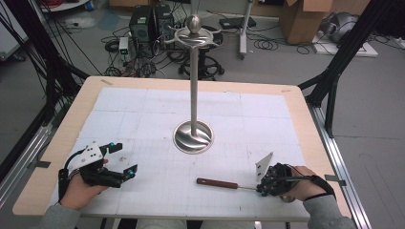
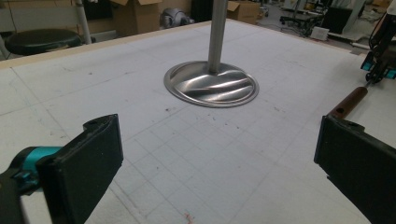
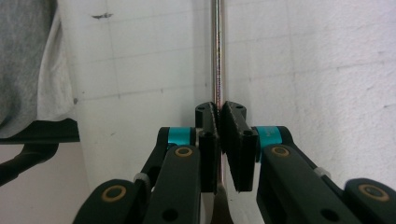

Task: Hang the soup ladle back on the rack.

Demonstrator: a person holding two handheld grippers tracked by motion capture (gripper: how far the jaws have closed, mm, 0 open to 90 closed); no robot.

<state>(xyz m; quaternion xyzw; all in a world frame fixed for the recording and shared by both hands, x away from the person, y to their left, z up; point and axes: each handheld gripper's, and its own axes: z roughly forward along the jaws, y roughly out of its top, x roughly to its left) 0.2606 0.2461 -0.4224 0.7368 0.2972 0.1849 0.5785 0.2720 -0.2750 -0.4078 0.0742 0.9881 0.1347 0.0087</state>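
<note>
The right gripper (image 3: 219, 123) pinches the metal shaft (image 3: 217, 56) of a utensil lying flat, its wooden handle (image 1: 217, 182) pointing to 9 o'clock. Grasp looks made; a lift comes next. The left gripper (image 1: 125, 160) rests spread. The stand (image 1: 193, 137) at 12 o'clock rises near any lift path.

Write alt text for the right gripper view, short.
The right gripper has its two black jaws clamped on the thin metal shaft of a utensil, which runs straight up the frame over the white gridded mat. A grey sleeve shows at the left edge.
</note>
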